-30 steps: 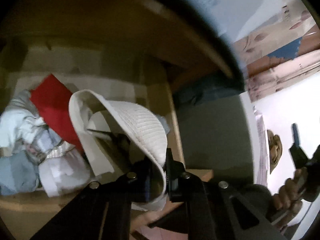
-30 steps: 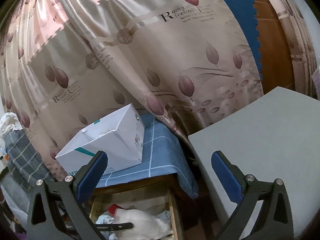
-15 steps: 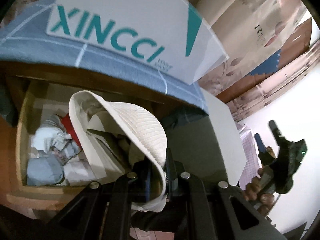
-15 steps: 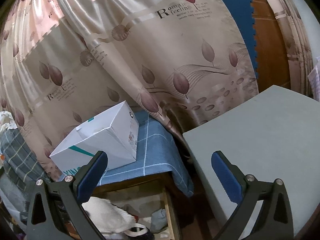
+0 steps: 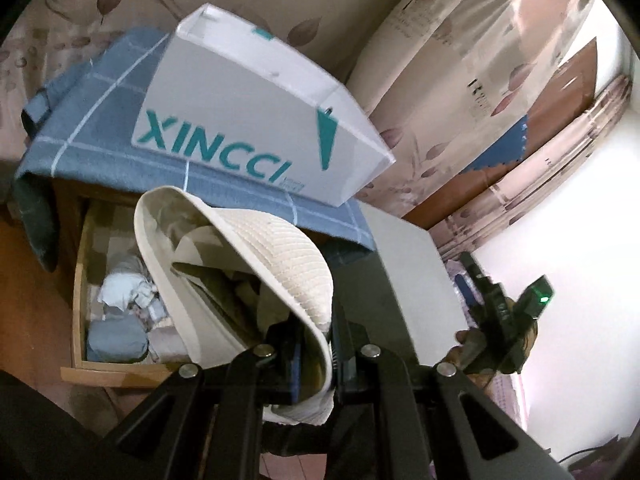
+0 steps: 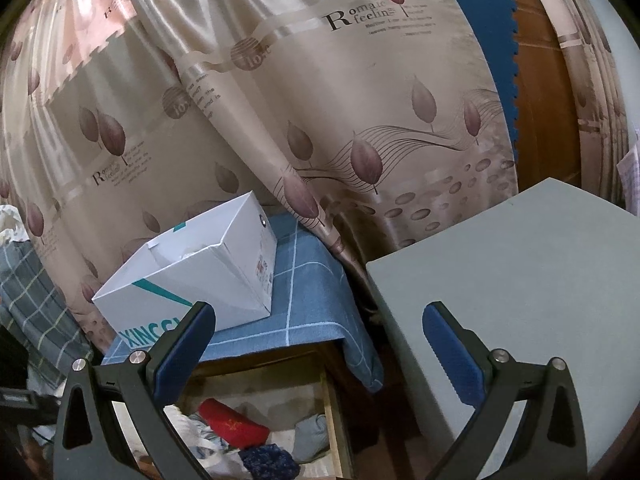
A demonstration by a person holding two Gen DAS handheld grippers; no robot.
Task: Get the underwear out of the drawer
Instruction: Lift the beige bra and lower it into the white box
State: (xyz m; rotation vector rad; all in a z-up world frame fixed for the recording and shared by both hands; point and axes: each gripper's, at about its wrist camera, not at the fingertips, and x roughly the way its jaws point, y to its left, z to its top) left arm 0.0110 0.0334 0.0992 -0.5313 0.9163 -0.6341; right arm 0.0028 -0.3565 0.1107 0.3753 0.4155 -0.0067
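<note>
Ribbed cream cloth underwear (image 5: 276,256), wooden drawer (image 5: 78,280), glossy curtain (image 6: 280,92)

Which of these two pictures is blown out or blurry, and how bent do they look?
Left wrist view: the wall at right is washed out white, and the box lettering is slightly soft. Right wrist view: evenly lit and sharp, curtain print readable. Both: strong fisheye curving and dark corners.

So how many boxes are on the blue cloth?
1. The white box sits on the blue cloth above the open drawer; nothing shows another, though the curtain may hide some.
</note>
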